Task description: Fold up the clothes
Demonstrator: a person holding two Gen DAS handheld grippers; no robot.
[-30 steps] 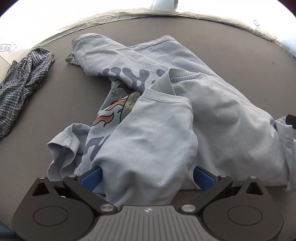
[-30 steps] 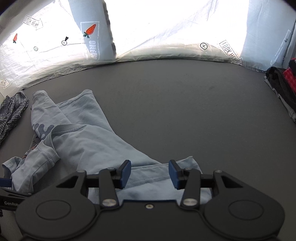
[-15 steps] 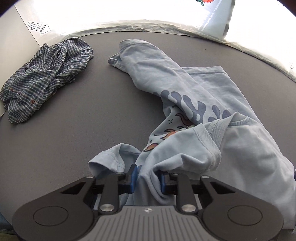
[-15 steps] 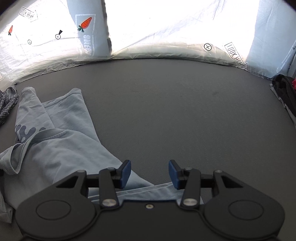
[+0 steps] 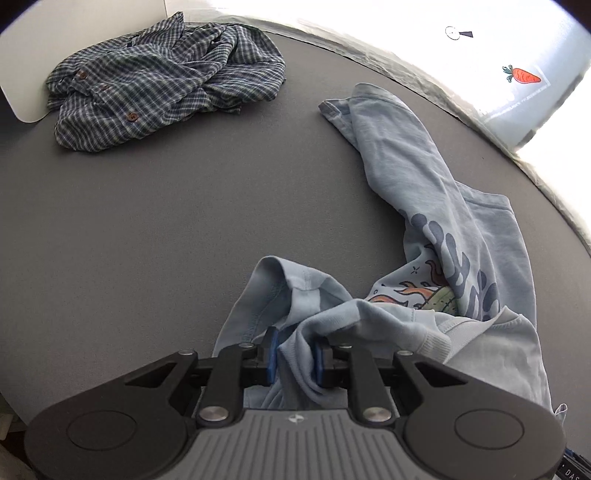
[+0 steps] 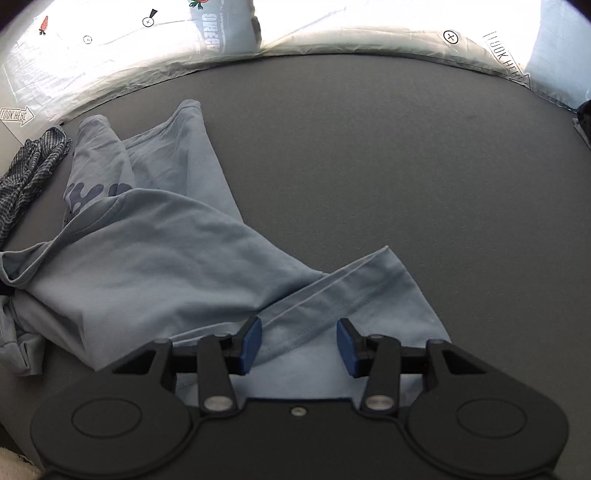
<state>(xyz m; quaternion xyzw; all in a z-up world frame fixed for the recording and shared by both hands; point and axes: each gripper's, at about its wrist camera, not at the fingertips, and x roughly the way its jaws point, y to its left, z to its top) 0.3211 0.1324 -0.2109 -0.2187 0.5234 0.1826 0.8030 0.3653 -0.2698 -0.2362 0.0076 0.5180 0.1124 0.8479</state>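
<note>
A light blue printed T-shirt (image 5: 417, 206) lies crumpled on the grey table (image 5: 147, 229); it also shows in the right wrist view (image 6: 155, 258). My left gripper (image 5: 295, 356) is shut on a bunched fold of the shirt near a sleeve and the collar. My right gripper (image 6: 299, 345) is open, its blue pads either side of the shirt's hem edge (image 6: 351, 288), which lies flat under it.
A crumpled blue plaid shirt (image 5: 159, 81) lies at the table's far left, also seen in the right wrist view (image 6: 29, 170). A white sheet with printed marks (image 6: 332, 22) rims the far edge. Dark clothing (image 6: 583, 118) sits at the far right.
My left gripper closed on the shirt fold and swung left, bringing the plaid shirt into full view. My right gripper stayed open and shifted over the hem.
</note>
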